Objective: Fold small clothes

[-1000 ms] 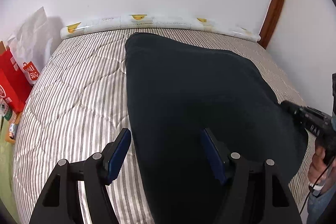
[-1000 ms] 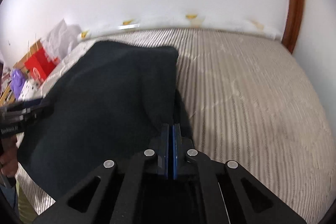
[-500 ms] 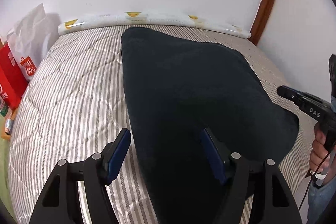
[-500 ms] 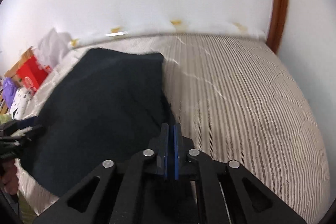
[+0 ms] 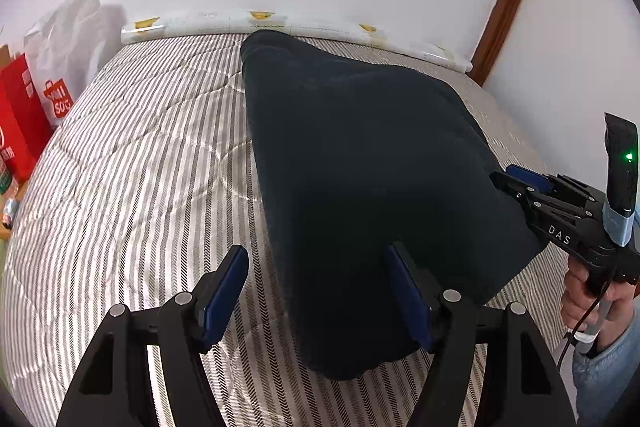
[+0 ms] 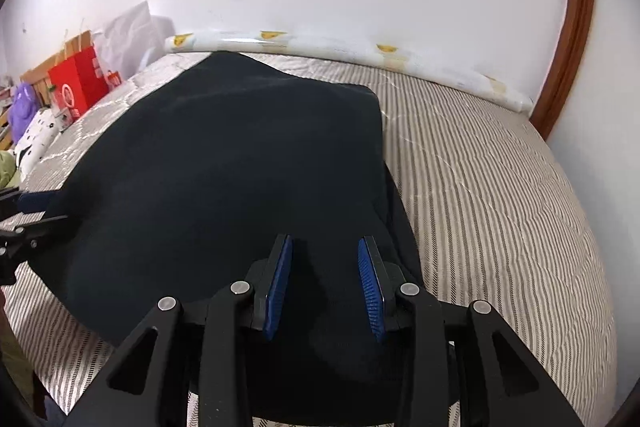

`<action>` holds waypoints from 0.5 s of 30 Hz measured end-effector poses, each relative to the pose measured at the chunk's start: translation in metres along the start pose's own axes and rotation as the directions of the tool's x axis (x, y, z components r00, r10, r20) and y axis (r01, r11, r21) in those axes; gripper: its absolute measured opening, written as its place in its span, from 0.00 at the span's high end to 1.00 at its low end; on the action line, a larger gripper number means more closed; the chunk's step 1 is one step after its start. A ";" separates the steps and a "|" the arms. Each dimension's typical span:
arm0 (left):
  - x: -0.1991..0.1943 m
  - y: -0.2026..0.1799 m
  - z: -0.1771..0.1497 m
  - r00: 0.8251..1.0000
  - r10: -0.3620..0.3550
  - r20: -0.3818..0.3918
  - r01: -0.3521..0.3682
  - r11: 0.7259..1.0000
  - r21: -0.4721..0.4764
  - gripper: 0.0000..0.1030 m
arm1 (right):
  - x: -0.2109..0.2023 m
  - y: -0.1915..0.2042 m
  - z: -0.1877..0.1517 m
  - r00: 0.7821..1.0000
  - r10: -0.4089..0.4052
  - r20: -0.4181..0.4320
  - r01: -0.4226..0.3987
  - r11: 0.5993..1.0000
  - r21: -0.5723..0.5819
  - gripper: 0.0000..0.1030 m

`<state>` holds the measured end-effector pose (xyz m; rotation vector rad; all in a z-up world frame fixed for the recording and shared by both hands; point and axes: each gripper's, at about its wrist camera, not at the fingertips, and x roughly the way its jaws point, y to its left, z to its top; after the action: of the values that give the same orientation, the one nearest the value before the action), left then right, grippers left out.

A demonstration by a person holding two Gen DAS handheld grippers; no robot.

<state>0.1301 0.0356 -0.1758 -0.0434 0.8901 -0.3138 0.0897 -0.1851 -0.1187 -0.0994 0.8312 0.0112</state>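
Dark garment lies flat on the bed, its near edge beneath both claws: left claw open, right claw just opened, gripping nothing.

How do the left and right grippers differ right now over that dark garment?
The left gripper stands wider open than the right gripper, whose jaws have just been opening. The left gripper straddles the dark garment's edge, one finger over the striped bedding, while the right gripper has both fingers over the garment. Both have blue pads and neither is pressing on the cloth.
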 end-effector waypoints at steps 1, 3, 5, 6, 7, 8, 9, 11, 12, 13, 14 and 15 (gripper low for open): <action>0.000 0.000 0.000 1.000 0.003 0.000 -0.003 1.000 0.000 0.32 | 0.000 0.000 0.000 1.000 -0.001 -0.004 0.001 1.000 0.002 0.67; -0.001 -0.001 0.000 1.000 0.009 0.003 -0.009 1.000 0.006 0.32 | 0.000 0.001 0.000 1.000 -0.008 -0.007 0.008 1.000 -0.003 0.67; -0.002 -0.001 0.001 1.000 0.008 0.003 -0.008 1.000 0.000 0.32 | -0.001 -0.001 -0.002 1.000 -0.012 -0.009 0.012 1.000 0.002 0.67; -0.002 0.000 0.001 1.000 0.005 0.001 -0.005 1.000 -0.010 0.32 | -0.001 -0.002 -0.003 1.000 -0.012 -0.011 0.012 1.000 0.011 0.67; -0.003 0.001 0.002 1.000 0.003 0.000 -0.003 1.000 -0.020 0.32 | -0.002 -0.002 -0.004 1.000 -0.012 -0.012 0.012 1.000 0.020 0.67; -0.004 0.002 0.003 1.000 0.003 -0.002 -0.003 1.000 -0.025 0.32 | -0.003 -0.003 -0.004 1.000 -0.011 -0.014 0.012 1.000 0.028 0.67; -0.005 0.001 0.004 1.000 0.006 -0.003 -0.006 1.000 -0.029 0.32 | -0.004 -0.005 -0.004 1.000 -0.009 -0.018 0.010 0.999 0.037 0.67; -0.009 -0.002 0.007 1.000 0.024 -0.006 -0.025 0.999 -0.023 0.32 | -0.007 -0.006 -0.001 1.000 -0.007 -0.028 0.008 0.999 0.053 0.67; -0.011 -0.004 0.009 1.000 0.031 -0.004 -0.031 0.999 -0.019 0.32 | -0.009 -0.008 0.001 0.999 -0.009 -0.033 0.011 0.998 0.063 0.67; -0.018 -0.007 0.012 0.999 0.039 0.004 -0.038 0.999 -0.015 0.32 | -0.013 -0.010 0.003 0.999 -0.012 -0.037 0.014 0.997 0.071 0.67; -0.024 -0.010 0.014 0.999 0.040 0.016 -0.040 0.999 -0.014 0.32 | -0.018 -0.011 0.006 0.999 -0.017 -0.035 0.019 0.997 0.076 0.67; -0.030 -0.012 0.016 0.999 0.041 0.028 -0.041 0.999 -0.015 0.32 | -0.026 -0.011 0.007 0.999 -0.023 -0.028 0.025 0.997 0.076 0.66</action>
<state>0.1220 0.0314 -0.1405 -0.0427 0.8637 -0.2682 0.0783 -0.1943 -0.0940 -0.0379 0.8566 -0.0442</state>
